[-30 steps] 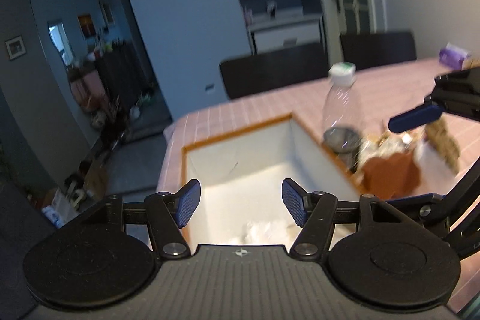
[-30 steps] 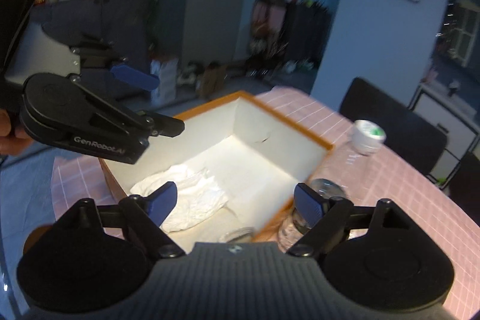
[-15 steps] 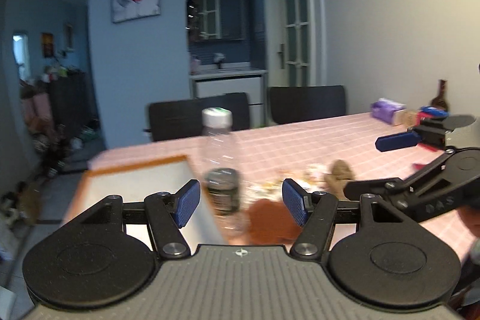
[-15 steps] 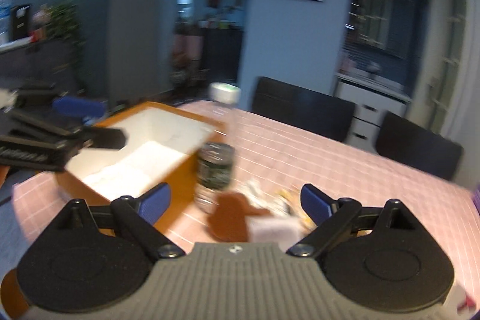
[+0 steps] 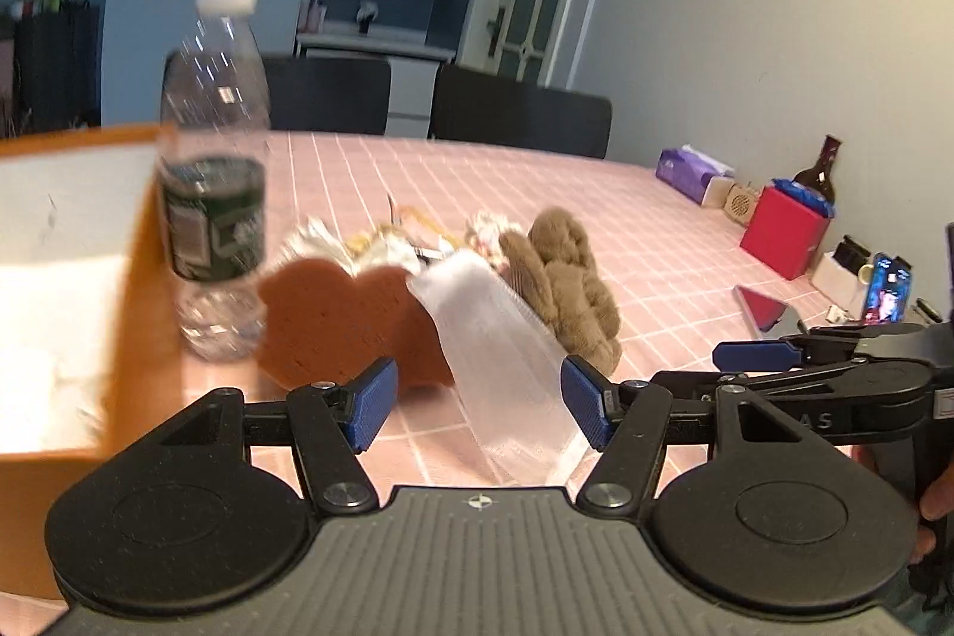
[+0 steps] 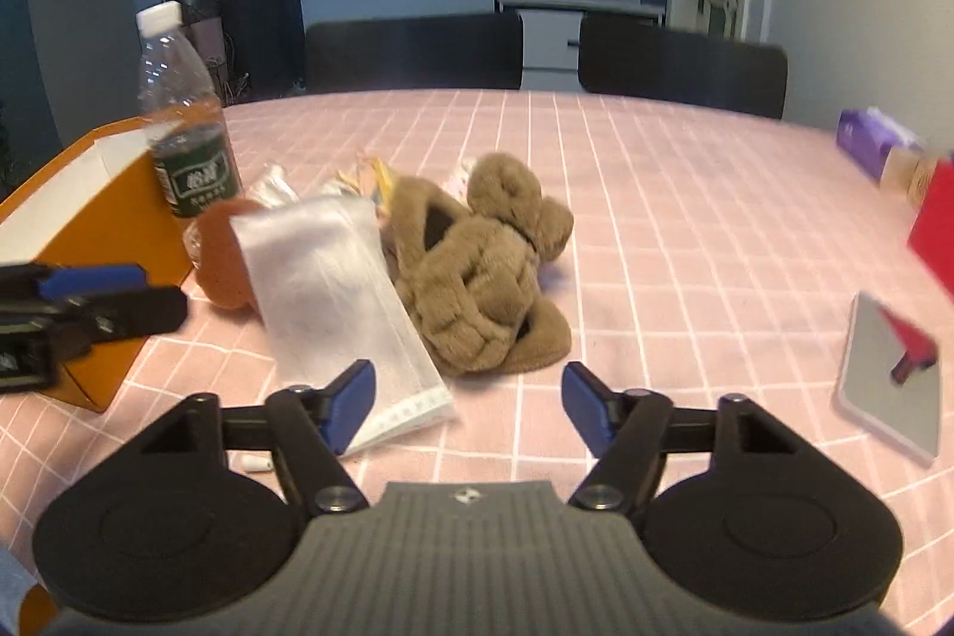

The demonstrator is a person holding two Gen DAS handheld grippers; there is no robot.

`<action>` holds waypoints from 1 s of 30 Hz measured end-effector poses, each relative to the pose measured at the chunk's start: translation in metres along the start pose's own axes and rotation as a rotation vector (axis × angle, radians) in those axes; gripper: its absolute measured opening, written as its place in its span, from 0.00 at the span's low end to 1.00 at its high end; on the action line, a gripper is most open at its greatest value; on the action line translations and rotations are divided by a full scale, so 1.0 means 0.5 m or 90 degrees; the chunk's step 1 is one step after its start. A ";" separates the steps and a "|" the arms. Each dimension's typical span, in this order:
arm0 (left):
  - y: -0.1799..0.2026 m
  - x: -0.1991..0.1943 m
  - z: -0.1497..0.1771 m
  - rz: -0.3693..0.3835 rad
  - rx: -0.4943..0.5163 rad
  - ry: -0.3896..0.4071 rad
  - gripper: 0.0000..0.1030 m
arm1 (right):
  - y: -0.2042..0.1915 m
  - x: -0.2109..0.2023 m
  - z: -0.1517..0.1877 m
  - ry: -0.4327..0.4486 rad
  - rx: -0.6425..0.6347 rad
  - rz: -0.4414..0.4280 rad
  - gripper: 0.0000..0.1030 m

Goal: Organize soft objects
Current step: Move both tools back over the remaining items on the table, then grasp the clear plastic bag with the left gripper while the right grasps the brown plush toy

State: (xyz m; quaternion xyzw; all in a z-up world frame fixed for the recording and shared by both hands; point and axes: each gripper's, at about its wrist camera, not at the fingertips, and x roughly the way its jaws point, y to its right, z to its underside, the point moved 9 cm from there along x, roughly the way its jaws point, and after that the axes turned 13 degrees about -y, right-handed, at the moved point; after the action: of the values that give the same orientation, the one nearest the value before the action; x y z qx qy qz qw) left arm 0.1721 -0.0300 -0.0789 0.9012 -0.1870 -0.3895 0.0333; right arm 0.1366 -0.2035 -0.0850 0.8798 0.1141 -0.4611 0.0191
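A pile of soft things lies on the pink checked tablecloth: a brown plush toy (image 6: pixel 483 272) (image 5: pixel 569 278), an orange-brown sponge (image 5: pixel 346 320) (image 6: pixel 223 257) and a clear packet of white wipes (image 5: pixel 501 356) (image 6: pixel 334 314). An orange box with a white inside (image 5: pixel 137 278) (image 6: pixel 107 225) stands at the left with white cloth in it. My left gripper (image 5: pixel 474 406) is open and empty, just short of the packet. My right gripper (image 6: pixel 468 406) is open and empty, in front of the plush toy.
A clear water bottle (image 5: pixel 214 171) (image 6: pixel 185 117) stands between the box and the sponge. Crumpled wrappers (image 5: pixel 381 239) lie behind the pile. A red box (image 5: pixel 784 230), a purple tissue pack (image 5: pixel 691 168), a dark bottle (image 5: pixel 817 171) and a phone (image 6: pixel 888 374) are at the right. Two dark chairs stand behind the table.
Both grippers have swung right, away from the box and toward the soft pile, and come lower and nearer to it. Both stay open and empty.
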 end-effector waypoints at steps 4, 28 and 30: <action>0.002 0.055 0.007 0.009 -0.028 -0.016 0.77 | 0.020 0.028 -0.019 0.003 0.009 0.015 0.65; 0.016 0.208 -0.015 0.057 -0.080 -0.090 0.42 | 0.021 0.175 -0.096 -0.052 0.135 -0.135 0.64; 0.018 0.211 -0.013 0.059 -0.081 -0.093 0.22 | 0.021 0.176 -0.092 -0.049 0.128 -0.122 0.54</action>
State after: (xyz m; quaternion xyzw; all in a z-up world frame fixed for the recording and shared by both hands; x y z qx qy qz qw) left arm 0.2401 -0.0773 -0.1454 0.8569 -0.2050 -0.4634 0.0949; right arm 0.2240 -0.1912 -0.1311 0.8440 0.1498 -0.5034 -0.1085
